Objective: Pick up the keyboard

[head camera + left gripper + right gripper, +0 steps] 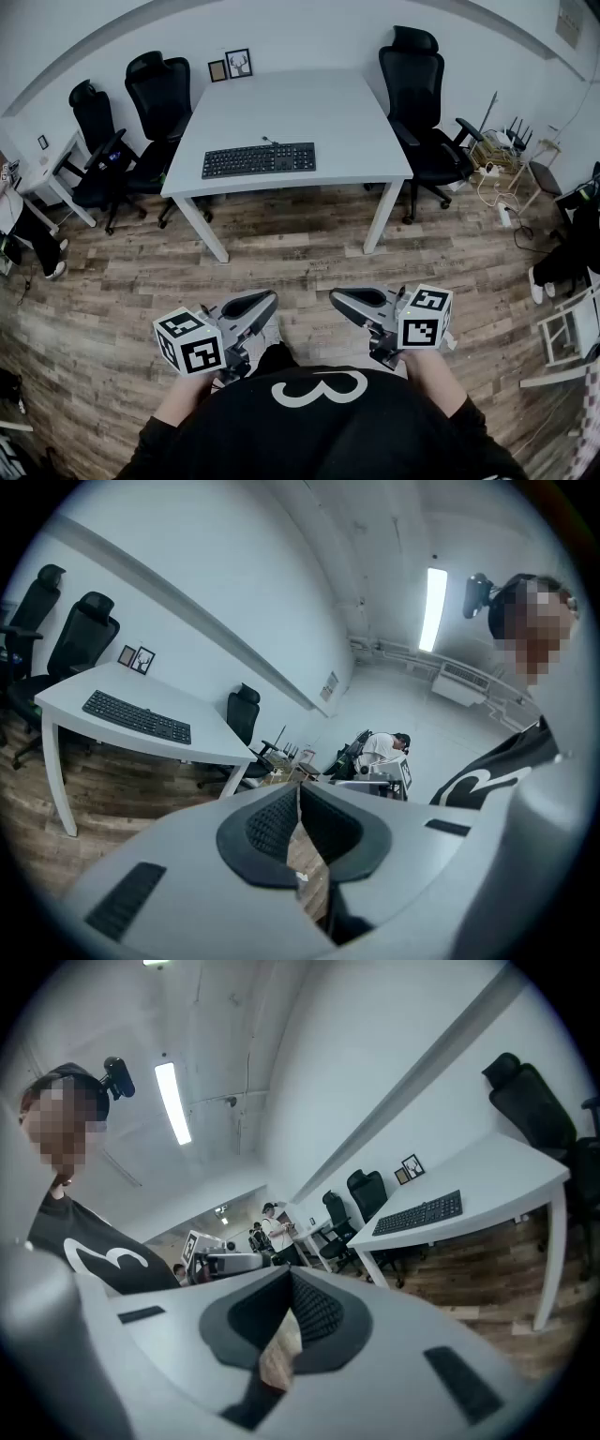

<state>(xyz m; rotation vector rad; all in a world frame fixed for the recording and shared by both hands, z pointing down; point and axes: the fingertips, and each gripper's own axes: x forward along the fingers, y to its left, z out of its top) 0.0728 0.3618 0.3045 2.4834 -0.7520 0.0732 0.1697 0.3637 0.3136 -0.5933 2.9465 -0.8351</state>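
Keyboard (259, 159) is lying flat on the white table (309, 108), close to the table's near edge and a little left of its middle, with nothing touching it. Both grippers are well short of the table, held low over the wood floor right in front of the person's black shirt, tips aimed toward the table. The left gripper (262, 302) has its jaws pressed together. In the left gripper view the two ribbed pads (272, 822) meet at the tip with nothing pinched between them, just a sliver of floor showing lower down. Same deal with the right gripper (342, 300): its own view shows the pads (319, 1312) closed against each other and empty. From both gripper views you can spot the keyboard (137, 717) (418, 1213) on the table, well apart from the jaws. Around the table there's a black office chair (417, 94) at its right side, two more (159, 94) at its left, and two small picture frames (231, 66) at its far left corner against the wall.
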